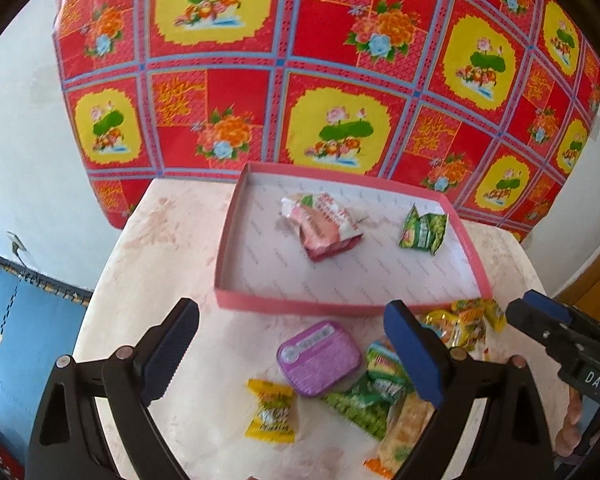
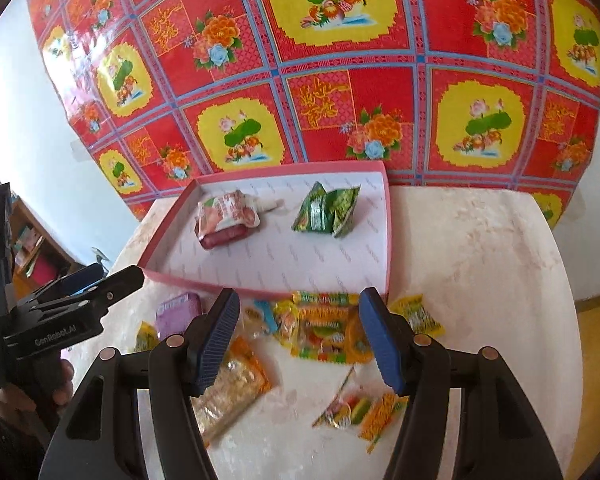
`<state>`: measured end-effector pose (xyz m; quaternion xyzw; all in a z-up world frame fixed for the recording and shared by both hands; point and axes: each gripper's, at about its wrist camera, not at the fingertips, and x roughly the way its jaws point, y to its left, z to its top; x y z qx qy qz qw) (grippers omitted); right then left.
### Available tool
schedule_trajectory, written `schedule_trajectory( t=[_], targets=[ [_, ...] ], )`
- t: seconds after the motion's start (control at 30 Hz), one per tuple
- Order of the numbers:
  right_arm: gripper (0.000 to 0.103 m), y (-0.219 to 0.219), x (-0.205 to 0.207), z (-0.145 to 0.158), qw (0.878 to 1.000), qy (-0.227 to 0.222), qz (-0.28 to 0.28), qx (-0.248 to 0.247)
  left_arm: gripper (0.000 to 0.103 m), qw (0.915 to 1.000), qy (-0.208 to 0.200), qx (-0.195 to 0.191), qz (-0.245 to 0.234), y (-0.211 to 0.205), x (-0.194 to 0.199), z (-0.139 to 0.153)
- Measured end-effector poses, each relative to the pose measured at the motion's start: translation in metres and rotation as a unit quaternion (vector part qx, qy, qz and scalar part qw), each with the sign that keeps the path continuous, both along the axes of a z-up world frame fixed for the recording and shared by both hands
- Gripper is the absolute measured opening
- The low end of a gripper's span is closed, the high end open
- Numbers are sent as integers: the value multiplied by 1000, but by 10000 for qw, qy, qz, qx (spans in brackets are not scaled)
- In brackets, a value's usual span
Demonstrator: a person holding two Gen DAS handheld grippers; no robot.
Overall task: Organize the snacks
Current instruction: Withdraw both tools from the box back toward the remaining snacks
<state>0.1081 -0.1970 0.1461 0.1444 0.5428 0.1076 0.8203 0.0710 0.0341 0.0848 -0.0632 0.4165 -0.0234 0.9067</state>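
A pink shallow box (image 1: 342,307) (image 2: 387,236) lies on the pale table, holding a pink-white snack pack (image 1: 324,226) (image 2: 226,220) and a green pack (image 1: 422,230) (image 2: 328,210). In front of it lie loose snacks: a purple tin (image 1: 318,356) (image 2: 178,314), a yellow candy (image 1: 270,410), a green pack (image 1: 370,398) and an orange-yellow gummy bag (image 2: 326,330). My left gripper (image 1: 292,350) is open above the purple tin. My right gripper (image 2: 300,340) is open above the gummy bag, and also shows in the left wrist view (image 1: 540,316).
A red and yellow patterned cloth (image 1: 300,60) hangs on the wall behind the table. A clear cracker pack (image 2: 232,392) and a small colourful candy pack (image 2: 360,412) lie near the front. Bare table (image 2: 480,260) lies right of the box. Blue floor mat (image 1: 16,340) is at left.
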Motion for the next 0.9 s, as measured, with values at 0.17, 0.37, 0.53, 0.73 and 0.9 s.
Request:
schedule_trajectory(
  t=[0.17,0.37,0.53,0.73,0.9],
  targets=[
    [64,-8,-15,-6,9998,137,-117,-5,96,10000,86,28,35,5,-9,-6],
    [64,-15,-29,-16,9992,323,-248,-37,96,9998,169,48,19,7,-17,-12],
    [64,-19,-41,-24,9984,451,-322,-129,96,9997,223,53,-11,7,-23,-17],
    [64,-23,-50,-33,9972,607,-390,-202,96,9993,348,92,-36,7,-29,-27],
    [64,-23,-54,-39,9964,686,-398,-316,96,9990,439,89,-35,8,-32,-36]
  ],
)
